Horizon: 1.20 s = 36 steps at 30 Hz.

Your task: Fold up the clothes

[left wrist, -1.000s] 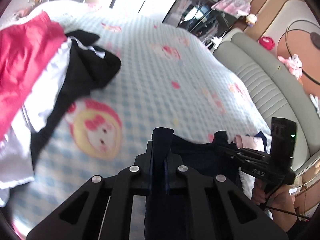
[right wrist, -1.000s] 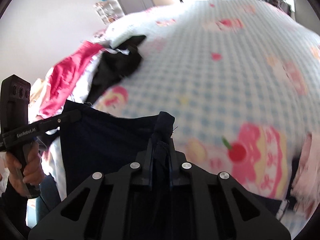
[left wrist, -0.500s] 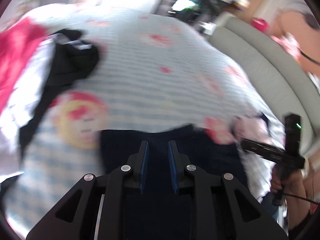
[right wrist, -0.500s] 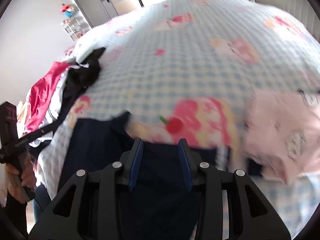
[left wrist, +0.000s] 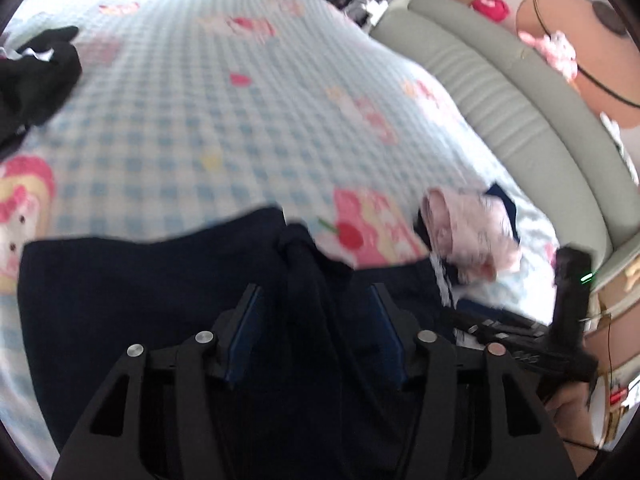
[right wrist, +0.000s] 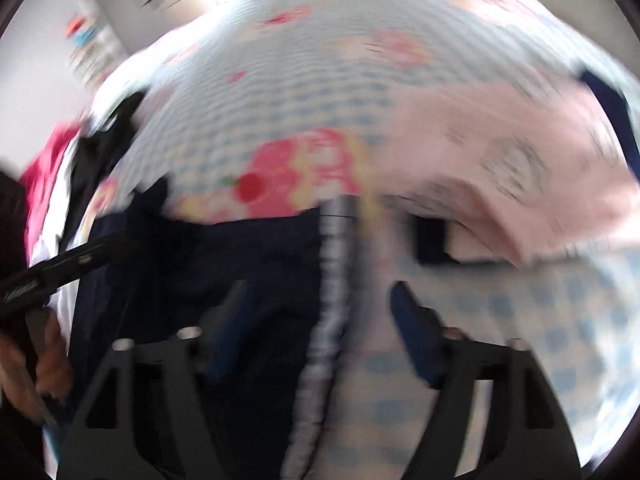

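Checked bedspread [left wrist: 248,128] — grey padded headboard [left wrist: 520,120]

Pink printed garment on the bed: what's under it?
The pink printed garment lies on a dark navy folded piece, whose edges show at its far and near sides. Below both is the blue-checked cartoon bedspread. How far the navy piece extends underneath is covered.

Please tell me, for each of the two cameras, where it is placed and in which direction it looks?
Left wrist: on the left claw, looking down over the navy garment and checked bedspread; the right claw shows.
Right wrist: on the right claw, facing the pink garment; the left claw shows.
Shared: navy garment, bedspread, pink garment.
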{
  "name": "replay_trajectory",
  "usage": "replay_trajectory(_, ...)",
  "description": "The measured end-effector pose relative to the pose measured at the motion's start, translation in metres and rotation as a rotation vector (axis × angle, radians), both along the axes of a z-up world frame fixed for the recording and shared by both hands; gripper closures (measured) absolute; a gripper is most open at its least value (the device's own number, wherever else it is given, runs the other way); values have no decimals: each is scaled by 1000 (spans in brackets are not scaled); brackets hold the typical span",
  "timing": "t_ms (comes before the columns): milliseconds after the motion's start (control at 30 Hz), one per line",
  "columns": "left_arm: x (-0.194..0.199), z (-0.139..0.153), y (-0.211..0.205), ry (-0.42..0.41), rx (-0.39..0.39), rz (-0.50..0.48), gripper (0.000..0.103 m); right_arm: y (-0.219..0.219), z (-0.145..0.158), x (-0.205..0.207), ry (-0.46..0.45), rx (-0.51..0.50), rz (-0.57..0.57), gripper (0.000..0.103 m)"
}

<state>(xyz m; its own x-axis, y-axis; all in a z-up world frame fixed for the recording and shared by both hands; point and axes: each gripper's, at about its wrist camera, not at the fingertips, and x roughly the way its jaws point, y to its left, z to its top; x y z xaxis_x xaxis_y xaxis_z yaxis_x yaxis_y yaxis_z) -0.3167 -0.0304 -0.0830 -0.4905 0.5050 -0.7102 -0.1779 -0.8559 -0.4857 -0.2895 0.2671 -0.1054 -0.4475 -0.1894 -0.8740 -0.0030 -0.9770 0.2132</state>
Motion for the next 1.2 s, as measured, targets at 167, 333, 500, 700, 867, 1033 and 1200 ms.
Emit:
replay_trajectory(167,-16,8,12,8,-97,-48,58,15,-19,-19,-46,-110,-9,36)
replay_trajectory(333,-9,7,16,12,-143,-71,64,7,-16,-34,-12,-108,52,94)
replay_trajectory(500,-5,7,16,36,-121,-96,68,29,17,-6,101,-74,7,100)
replay_trajectory(700,-26,-2,43,23,-126,-146,70,47,2,8,16,-21,-17,97)
replay_trajectory(867,-48,-17,50,-32,-192,-142,98,46,4,10,24,-17,-25,93)
replay_trajectory(1033,-59,6,28,27,-75,-50,98,41,-1,2,10,19,-13,93)
replay_trajectory(1200,-49,4,14,-13,-71,-79,97,45,1,3,4,34,-42,77)
